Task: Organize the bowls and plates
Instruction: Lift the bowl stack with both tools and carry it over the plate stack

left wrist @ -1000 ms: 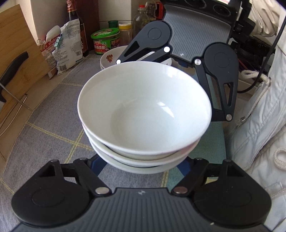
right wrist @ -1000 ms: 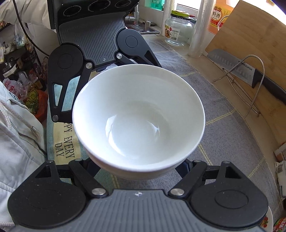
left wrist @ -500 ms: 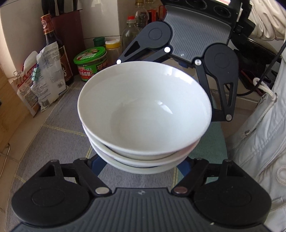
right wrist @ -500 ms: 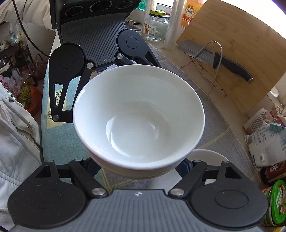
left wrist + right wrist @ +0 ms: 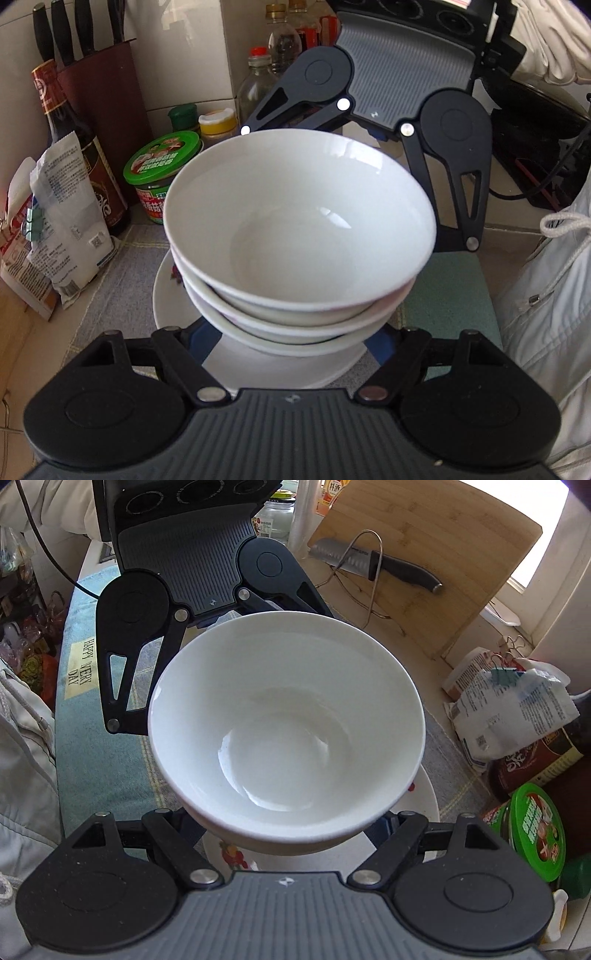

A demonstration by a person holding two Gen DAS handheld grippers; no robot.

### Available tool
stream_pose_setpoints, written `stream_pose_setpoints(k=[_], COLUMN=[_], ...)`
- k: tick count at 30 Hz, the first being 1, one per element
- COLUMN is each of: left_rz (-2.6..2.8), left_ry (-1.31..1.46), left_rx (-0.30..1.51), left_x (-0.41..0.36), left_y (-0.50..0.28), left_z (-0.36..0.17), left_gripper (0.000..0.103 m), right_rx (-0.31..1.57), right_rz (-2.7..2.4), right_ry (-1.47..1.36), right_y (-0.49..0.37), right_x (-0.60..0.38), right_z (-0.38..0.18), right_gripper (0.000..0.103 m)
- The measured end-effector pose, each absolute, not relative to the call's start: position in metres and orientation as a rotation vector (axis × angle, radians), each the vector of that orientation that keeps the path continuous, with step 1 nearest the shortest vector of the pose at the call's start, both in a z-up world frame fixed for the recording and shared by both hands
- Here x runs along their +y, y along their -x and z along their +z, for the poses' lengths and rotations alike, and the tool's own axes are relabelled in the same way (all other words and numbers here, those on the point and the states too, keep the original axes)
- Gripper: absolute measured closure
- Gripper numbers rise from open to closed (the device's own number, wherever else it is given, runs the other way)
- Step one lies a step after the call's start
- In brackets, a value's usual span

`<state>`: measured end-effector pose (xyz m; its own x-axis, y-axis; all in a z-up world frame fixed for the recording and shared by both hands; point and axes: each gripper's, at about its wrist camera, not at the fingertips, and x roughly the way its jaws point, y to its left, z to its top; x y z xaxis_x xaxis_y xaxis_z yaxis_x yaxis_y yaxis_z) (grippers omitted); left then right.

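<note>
Two tools hold one stack of white bowls [image 5: 299, 236] between them, from opposite sides. The left tool [image 5: 291, 332] clasps the near side of the stack low down, its blue-tipped fingers [image 5: 201, 341] tucked under the flare of the lowest bowl; the right tool [image 5: 291, 827] does the same from the other side, and each shows in the other's view beyond the far rim. The left view shows three bowls nested, the top one empty and glossy. The stack hangs over a white plate [image 5: 258, 369] with a red flower print, which lies on the grey checked cloth [image 5: 122, 280] covering the bench. Whether the lowest bowl touches the plate I cannot tell. Near the plate stand a green-lidded jar [image 5: 162, 173], a dark sauce bottle [image 5: 74, 147] and clipped paper bags [image 5: 62, 236]. A knife [image 5: 376, 566] leans against a wooden cutting board [image 5: 443, 554] further along.
</note>
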<state>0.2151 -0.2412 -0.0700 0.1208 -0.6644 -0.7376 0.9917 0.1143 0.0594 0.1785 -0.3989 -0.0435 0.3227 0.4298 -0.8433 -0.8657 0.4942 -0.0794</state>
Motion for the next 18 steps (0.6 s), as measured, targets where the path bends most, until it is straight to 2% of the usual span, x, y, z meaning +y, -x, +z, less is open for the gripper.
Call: stream_pose_setpoints(k=[18], left_rz=[-1.348], left_ry=[-0.659], left_rx=[0.656], left_x=[-0.266], left_y=[-0.233], left_z=[-0.087], left_gripper=[0.022], right_rx=[0.901], right_rz=[0.903], right_ry=[0.6], right_y=[-0.193], right_x=[-0.42], right_z=[-0.059], right_gripper=[0.016])
